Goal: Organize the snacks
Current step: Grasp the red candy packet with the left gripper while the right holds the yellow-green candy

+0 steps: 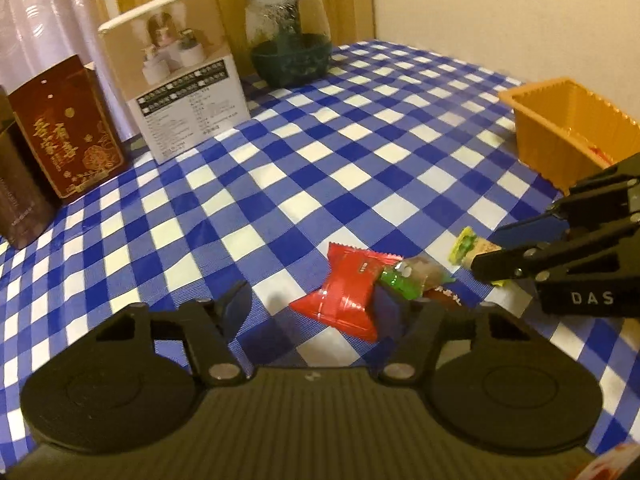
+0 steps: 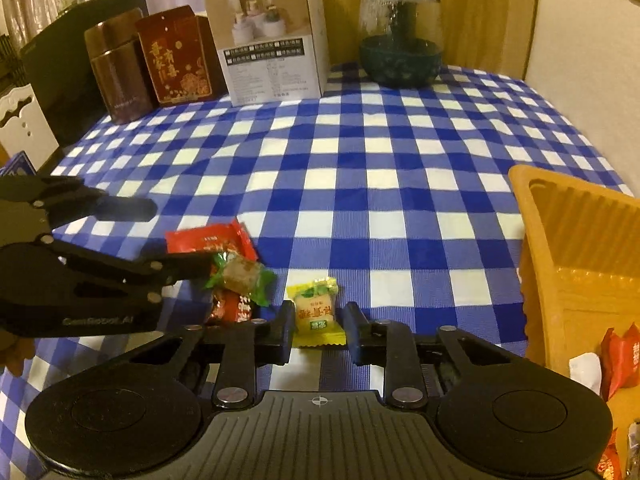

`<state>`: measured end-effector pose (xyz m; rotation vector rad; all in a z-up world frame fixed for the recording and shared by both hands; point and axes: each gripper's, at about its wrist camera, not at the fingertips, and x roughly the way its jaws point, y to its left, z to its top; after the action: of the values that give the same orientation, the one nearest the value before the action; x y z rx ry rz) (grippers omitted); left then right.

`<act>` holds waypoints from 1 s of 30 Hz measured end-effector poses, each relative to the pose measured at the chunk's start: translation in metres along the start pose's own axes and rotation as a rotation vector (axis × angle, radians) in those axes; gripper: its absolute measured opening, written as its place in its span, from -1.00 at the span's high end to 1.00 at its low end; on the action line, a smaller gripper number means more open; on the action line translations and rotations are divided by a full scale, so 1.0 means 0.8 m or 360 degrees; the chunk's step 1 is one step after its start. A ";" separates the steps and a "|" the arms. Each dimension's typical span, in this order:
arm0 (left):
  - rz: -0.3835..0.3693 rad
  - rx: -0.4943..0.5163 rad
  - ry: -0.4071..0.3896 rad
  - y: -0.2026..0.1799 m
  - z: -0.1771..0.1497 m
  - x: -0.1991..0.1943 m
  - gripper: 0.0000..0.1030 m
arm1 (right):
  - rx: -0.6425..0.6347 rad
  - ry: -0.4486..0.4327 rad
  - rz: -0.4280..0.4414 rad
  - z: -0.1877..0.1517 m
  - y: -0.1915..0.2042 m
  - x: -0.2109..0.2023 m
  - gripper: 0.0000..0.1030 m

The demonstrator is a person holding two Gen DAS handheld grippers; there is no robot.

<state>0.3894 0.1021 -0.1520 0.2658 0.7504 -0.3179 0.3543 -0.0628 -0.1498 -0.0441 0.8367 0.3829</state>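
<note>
Two wrist fisheyes, close over the checked table point(image 1: 360, 152), angled down and forward.
Left view: faces the box point(image 1: 176, 76) and jar point(image 1: 288, 36); bin point(image 1: 568, 128) at right. Right view: nearer the bin. Shared: cloth, snacks point(image 2: 232, 276), back row.

The right gripper point(image 2: 319, 332) clamps a yellow-wrapped snack point(image 2: 316, 311) between its fingers on the blue checked tablecloth point(image 2: 360, 184). To its left, the left gripper point(image 2: 182, 238) straddles a red packet point(image 2: 212, 240), beside a green-wrapped candy point(image 2: 242, 276). An orange tray point(image 2: 576, 264) holding red snacks stands at right.
</note>
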 end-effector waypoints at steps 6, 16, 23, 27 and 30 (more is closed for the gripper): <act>-0.0047 0.0065 -0.0003 -0.006 -0.002 0.016 -0.15 | 0.0029 -0.0005 0.0029 0.000 -0.005 0.003 0.47; -0.0007 -0.0143 0.0049 -0.008 -0.014 0.010 0.18 | -0.0060 -0.0062 -0.0007 0.002 -0.001 0.009 0.32; 0.0067 -0.0270 0.0056 -0.015 -0.028 -0.006 0.15 | -0.0127 -0.0073 -0.0022 -0.001 0.004 0.011 0.32; 0.0067 -0.0251 0.0028 -0.014 -0.028 -0.004 0.08 | -0.0103 -0.0066 -0.0020 0.001 0.006 0.011 0.54; 0.0049 -0.0216 -0.0019 -0.015 -0.030 -0.001 0.04 | -0.0056 -0.0056 -0.0003 0.002 0.003 0.010 0.56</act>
<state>0.3693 0.0993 -0.1693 0.1467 0.7518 -0.2381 0.3594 -0.0574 -0.1542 -0.0708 0.7950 0.3957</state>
